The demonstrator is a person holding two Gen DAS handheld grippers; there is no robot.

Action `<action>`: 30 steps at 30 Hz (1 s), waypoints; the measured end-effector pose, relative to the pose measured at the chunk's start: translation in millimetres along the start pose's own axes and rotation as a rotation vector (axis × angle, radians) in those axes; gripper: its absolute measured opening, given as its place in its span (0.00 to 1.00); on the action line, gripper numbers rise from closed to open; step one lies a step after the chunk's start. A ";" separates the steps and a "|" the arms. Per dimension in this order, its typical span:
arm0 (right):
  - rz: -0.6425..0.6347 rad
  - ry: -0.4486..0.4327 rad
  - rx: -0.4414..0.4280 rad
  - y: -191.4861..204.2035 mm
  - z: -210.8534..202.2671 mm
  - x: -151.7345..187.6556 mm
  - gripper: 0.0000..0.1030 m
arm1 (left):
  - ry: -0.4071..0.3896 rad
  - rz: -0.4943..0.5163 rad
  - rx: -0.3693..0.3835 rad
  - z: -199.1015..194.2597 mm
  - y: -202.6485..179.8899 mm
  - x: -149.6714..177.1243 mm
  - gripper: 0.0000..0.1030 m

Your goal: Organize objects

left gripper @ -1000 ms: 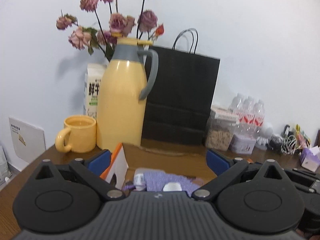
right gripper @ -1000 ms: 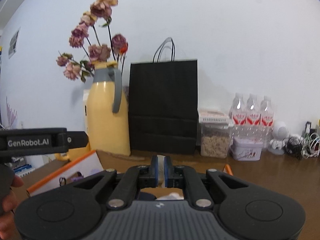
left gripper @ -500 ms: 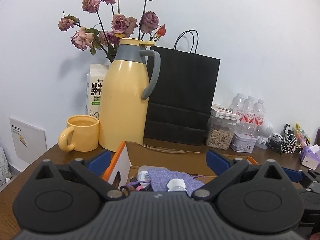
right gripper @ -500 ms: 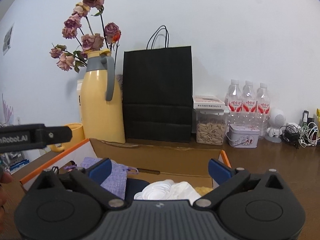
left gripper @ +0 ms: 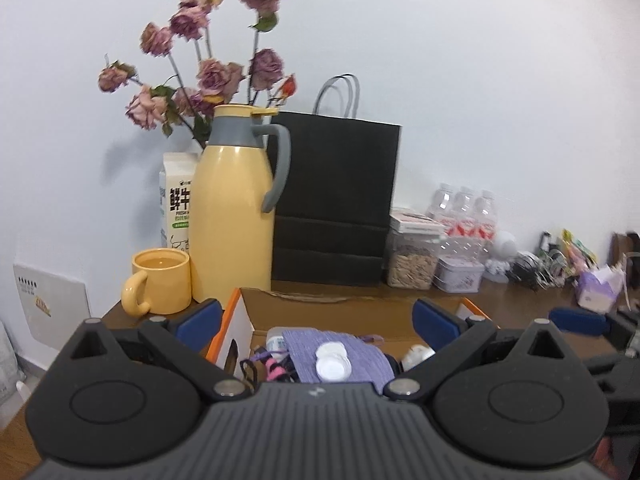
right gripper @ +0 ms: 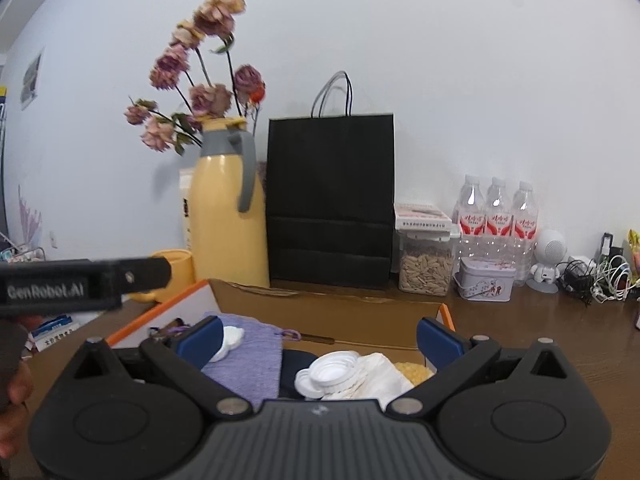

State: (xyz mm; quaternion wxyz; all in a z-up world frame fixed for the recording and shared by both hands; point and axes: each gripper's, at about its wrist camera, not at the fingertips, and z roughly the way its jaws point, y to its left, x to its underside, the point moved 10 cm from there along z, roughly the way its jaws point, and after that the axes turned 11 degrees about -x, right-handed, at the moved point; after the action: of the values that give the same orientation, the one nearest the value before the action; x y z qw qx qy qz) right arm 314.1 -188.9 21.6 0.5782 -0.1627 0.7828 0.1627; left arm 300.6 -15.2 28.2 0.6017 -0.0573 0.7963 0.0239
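nearest, left gripper (left gripper: 318, 320) and right gripper (right gripper: 320, 340), both spread wide, nothing between the blue pads, hovering over an open cardboard box (right gripper: 320, 312) on a wooden table (right gripper: 540, 328). inside the box: purple cloth pouch (left gripper: 336, 354) under a white lens case (left gripper: 333, 362), white caps (right gripper: 332, 374) beside it. behind the box, yellow mug (left gripper: 160, 286), yellow thermos (left gripper: 232, 216), black paper bag (right gripper: 330, 200), water bottles (right gripper: 496, 216) against the wall.

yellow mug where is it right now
The yellow mug stands at the table's back left, touching or nearly touching the yellow thermos jug, just behind the cardboard box's left corner.
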 end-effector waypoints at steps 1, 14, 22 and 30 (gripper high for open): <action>-0.003 -0.004 -0.001 2.7 -6.9 -1.4 1.00 | 0.002 0.012 0.004 -6.3 0.1 0.7 1.00; 0.044 0.035 0.005 21.4 -80.0 12.4 1.00 | 0.059 0.024 -0.007 -81.3 25.4 15.4 1.00; 0.109 0.117 0.007 22.7 -102.4 42.4 1.00 | 0.162 0.052 -0.054 -96.3 37.3 51.1 1.00; 0.138 0.163 0.018 22.1 -111.0 62.2 1.00 | 0.210 0.068 -0.075 -102.0 41.9 72.5 1.00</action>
State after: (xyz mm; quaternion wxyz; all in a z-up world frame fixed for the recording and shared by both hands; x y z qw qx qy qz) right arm 192.3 -222.4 -5.6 0.5017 -0.1160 0.8378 0.1815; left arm 178.6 10.9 -14.7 0.5114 -0.0549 0.8549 0.0683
